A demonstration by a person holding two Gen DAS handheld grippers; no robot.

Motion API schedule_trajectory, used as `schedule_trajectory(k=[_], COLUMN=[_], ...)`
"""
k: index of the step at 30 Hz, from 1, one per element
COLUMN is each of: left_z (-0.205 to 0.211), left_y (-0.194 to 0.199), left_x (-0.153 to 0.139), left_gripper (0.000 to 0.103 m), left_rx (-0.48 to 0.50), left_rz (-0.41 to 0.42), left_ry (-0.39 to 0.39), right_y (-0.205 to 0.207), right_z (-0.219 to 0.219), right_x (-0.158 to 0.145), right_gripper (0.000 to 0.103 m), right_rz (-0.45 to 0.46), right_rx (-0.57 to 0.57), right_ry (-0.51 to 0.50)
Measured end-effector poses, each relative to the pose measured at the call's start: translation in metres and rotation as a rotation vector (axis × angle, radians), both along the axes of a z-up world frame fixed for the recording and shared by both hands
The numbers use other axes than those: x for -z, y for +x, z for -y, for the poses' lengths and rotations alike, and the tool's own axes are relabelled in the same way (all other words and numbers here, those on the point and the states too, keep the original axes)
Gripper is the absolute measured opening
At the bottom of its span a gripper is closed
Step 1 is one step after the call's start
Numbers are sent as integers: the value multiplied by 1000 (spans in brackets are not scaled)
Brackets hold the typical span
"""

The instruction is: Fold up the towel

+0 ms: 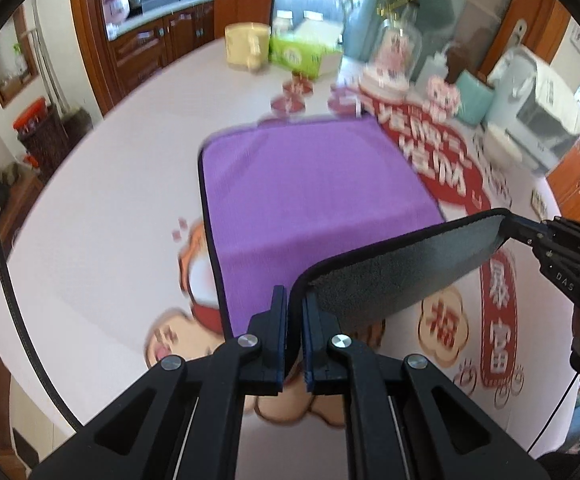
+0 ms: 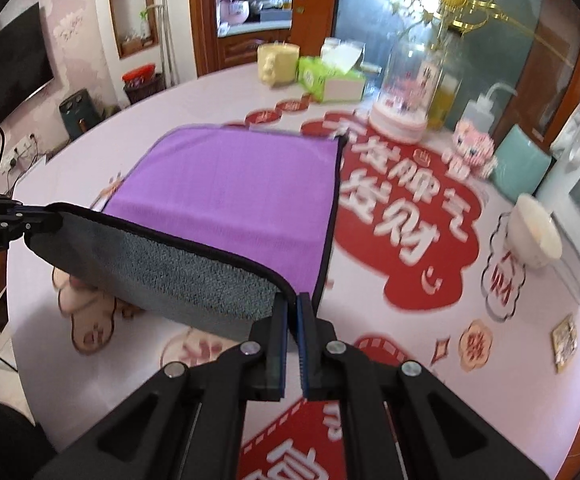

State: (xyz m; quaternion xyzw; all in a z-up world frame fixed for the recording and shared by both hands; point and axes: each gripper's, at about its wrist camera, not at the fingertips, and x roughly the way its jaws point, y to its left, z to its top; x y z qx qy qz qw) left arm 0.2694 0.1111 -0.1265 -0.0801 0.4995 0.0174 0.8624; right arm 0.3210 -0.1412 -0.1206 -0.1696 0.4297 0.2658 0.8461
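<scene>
Towel was purple on top, grey underneath, with a dark trim, lying on the round table with its near edge lifted off the surface. From the left wrist view, the left gripper had its fingers pinched nearly together on the near left corner of the towel, the trim running right down between them. The raised edge stretched off to the right, grey side showing, to where the right gripper had hold of the other corner. Far half of the towel lay flat on the printed tablecloth. Beyond it sat a yellow mug and a green tissue box, both blurry.

Right wrist view was basically the mirror. The right gripper was clamped tight on the near right corner, its fingers showing only a thin slit with the trim caught in it. The lifted grey flap ran left to the left gripper, which was gripping its corner at the frame edge. A white bowl stood well off to the right, and a pink toy sat past the towel's far right corner.
</scene>
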Motion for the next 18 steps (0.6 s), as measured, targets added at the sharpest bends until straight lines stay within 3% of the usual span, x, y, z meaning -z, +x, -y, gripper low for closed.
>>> schedule_trajectory(k=[8,18], left_z=[-24,-54], left_y=[37,88], left_x=[-29,-29], left_gripper=[5,5], left_rx=[-34,-83], left_rz=[129,202], left_ry=[39,81], right_y=[44,90], right_z=[-23,-54], right_x=[-34,-37], right_gripper=[4,4], right_rz=[139,208], right_rx=[19,30], right_ry=[65,112])
